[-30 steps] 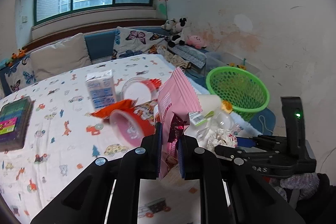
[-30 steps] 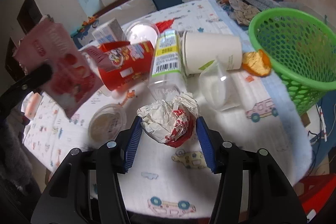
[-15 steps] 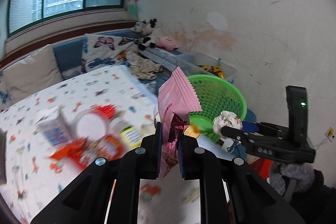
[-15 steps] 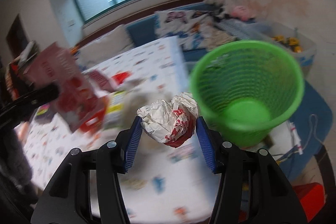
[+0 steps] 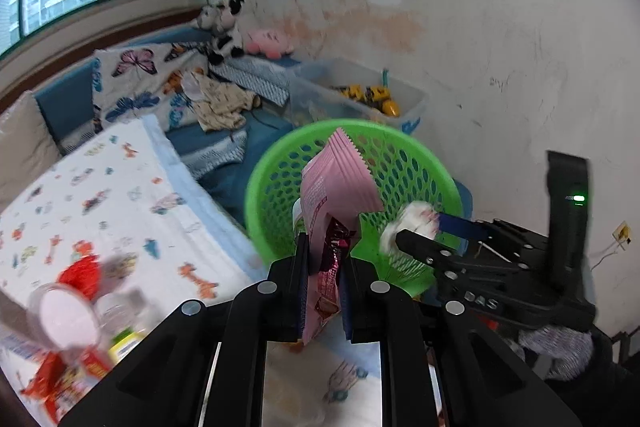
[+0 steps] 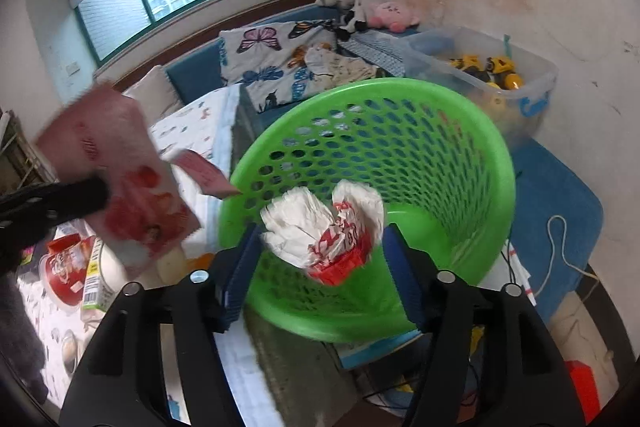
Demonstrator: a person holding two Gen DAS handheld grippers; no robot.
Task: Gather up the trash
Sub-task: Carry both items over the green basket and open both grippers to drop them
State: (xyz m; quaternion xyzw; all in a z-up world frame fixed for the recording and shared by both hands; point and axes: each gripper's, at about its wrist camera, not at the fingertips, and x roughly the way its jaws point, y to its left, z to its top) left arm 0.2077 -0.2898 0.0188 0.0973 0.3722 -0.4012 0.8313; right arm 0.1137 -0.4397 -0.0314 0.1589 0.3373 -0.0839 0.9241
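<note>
The big green basket is the thing to watch. The right claw is the nearer one — it hangs right over the open mouth of the basket. Its two blue pads sit a bit wide apart, and the crumpled white and red paper ball is between them. It touches the left pad, but I cannot tell if the right pad still touches it. The basket floor lies straight below the ball, so the ball only has to drop.

The left claw is pinched tight on a pink snack bag. The bag stands up tall, its long side pointing up — at the basket's near rim, on the bed side.
</note>
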